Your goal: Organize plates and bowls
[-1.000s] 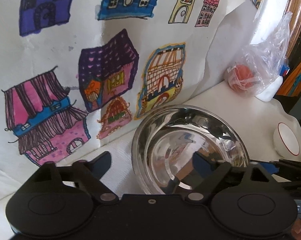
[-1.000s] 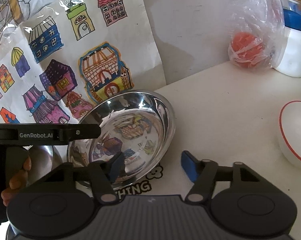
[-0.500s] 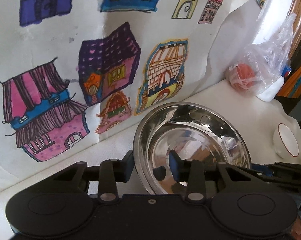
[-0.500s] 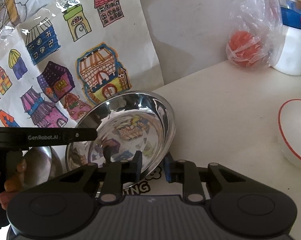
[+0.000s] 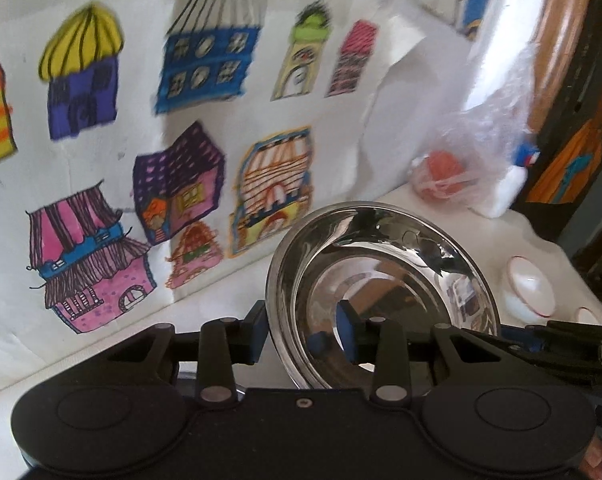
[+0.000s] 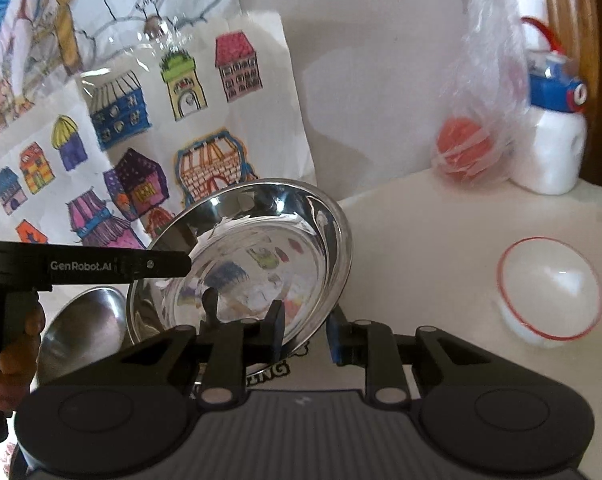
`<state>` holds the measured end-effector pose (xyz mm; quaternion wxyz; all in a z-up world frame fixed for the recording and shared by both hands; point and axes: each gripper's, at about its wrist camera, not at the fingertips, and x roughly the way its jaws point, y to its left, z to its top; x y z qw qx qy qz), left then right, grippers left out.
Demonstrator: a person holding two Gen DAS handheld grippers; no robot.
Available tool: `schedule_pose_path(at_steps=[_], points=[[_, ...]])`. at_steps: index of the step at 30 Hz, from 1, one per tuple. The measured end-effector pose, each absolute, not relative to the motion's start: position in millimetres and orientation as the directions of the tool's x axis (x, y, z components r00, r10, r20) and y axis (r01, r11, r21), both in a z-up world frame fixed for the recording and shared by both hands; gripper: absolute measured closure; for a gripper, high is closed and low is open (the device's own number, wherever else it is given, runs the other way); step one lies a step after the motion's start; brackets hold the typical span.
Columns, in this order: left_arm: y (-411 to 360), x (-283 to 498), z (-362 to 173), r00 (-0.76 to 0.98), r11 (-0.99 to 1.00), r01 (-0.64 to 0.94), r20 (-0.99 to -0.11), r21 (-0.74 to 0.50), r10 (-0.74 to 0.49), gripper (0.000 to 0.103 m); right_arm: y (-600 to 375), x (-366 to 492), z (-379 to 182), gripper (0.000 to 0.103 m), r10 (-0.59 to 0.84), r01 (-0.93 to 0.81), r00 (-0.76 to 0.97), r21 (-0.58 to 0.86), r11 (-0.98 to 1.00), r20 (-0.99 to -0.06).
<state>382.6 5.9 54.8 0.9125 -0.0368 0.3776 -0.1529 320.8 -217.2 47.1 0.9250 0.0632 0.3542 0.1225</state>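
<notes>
Steel bowl [image 6: 257, 264] is the piece in hand, tilted up off the white table [image 6: 441, 232] and pinched on two sides of its rim. Starting at the left of the right-wrist view, a hand [image 6: 9, 356] grips the handle of the left gripper [image 5: 301, 330], whose arm reaches across to the bowl's left edge; in that gripper's own view its blue-padded jaws are clenched on the near rim, one pad outside the wall and one inside. Low at the left, beneath the lifted bowl, sits a second steel bowl [image 6: 81, 324], resting on the table. Further right, the right gripper [image 6: 304, 330] is likewise clamped over the lower right rim, one finger in the basin and the other under the outside. To the right again, well apart, a white bowl with a red rim [image 6: 549, 288] stands on the table, and behind it a plastic bag holding something orange-red [image 6: 467, 148] lies beside a white bottle [image 6: 553, 152]. My reading is that the step is carrying the lifted bowl to stack it, probably into the second steel bowl just below. That next move would call for levelling the bowl over its target, lowering it until it nests, then loosening both grips together so the slick metal doesn't slip or clatter.
</notes>
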Motion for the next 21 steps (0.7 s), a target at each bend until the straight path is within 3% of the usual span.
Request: schedule_pose_path(at_steps=[10, 21], points=[[-20, 322, 86, 0.675, 0.926, 0.326, -0.639, -0.19, -0.368, 0.065, -240, 259, 85, 0.077, 0.234, -0.162, 0.752, 0.172, 0.972, -0.616], [-50, 256, 79, 0.637, 0.891, 0.407, -0.638, -0.201, -0.434, 0.065, -267, 187, 89, 0.077, 0.177, -0.125, 0.748, 0.127, 0.984, -0.639]])
